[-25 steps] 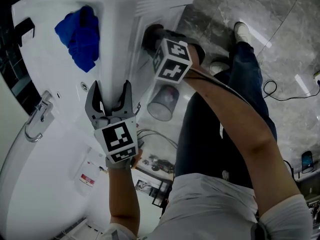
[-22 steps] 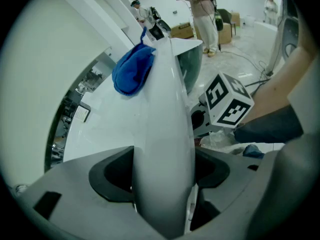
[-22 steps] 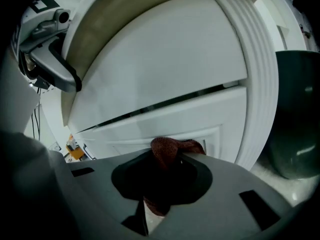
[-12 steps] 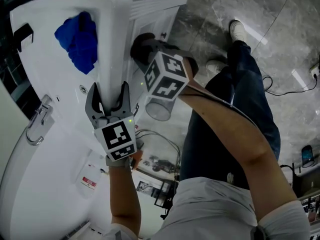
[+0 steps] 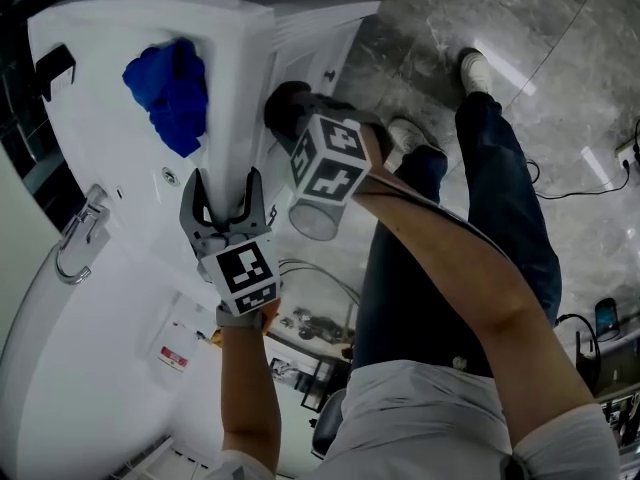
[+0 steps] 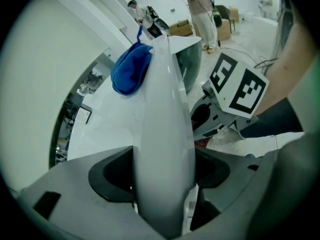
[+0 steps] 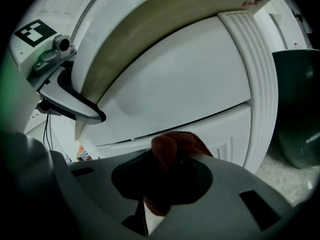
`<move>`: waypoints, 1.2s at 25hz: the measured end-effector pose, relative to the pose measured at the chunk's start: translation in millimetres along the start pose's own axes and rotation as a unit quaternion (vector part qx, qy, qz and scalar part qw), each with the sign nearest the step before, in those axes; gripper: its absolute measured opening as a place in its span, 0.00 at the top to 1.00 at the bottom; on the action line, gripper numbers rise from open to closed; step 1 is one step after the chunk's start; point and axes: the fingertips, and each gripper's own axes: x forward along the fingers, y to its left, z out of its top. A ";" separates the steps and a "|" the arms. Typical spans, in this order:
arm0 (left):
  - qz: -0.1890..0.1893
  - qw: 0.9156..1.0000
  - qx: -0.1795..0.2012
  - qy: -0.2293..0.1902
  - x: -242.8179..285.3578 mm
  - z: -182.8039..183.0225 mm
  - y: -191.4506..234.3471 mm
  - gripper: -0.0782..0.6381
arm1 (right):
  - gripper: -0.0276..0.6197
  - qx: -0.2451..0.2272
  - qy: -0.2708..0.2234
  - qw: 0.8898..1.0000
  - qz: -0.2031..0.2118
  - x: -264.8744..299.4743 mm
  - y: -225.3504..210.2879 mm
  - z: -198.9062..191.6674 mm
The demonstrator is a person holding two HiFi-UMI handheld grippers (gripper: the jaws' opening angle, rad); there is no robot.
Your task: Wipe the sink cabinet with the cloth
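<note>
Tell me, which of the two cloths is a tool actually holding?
The reddish-brown cloth, pinched in the right tool near the cabinet front. The blue cloth lies loose on the sink top; the left tool clasps only the sink rim.

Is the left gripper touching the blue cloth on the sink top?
Apart. The head view shows bare white sink top between the left gripper and the blue cloth; its jaws grip the sink rim instead.

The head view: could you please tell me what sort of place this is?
Likely a bathroom fixture set up in a larger hall: a white sink cabinet, its chrome faucet, and cardboard boxes beyond.
</note>
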 end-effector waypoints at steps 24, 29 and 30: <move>-0.074 0.996 -0.034 -0.025 -5.2 7.2 -2.3 0.45 | 0.85 0.080 -0.023 0.988 -0.127 44.4 24.0 -41.0; -0.084 0.995 -0.046 -0.032 -4.8 8.5 -2.0 0.45 | 0.85 0.029 -0.047 0.990 -0.127 29.9 47.6 -20.9; -0.084 0.995 -0.046 -0.032 -5.2 8.4 -1.9 0.45 | 0.85 0.017 -0.047 0.991 -0.125 28.9 53.6 -16.5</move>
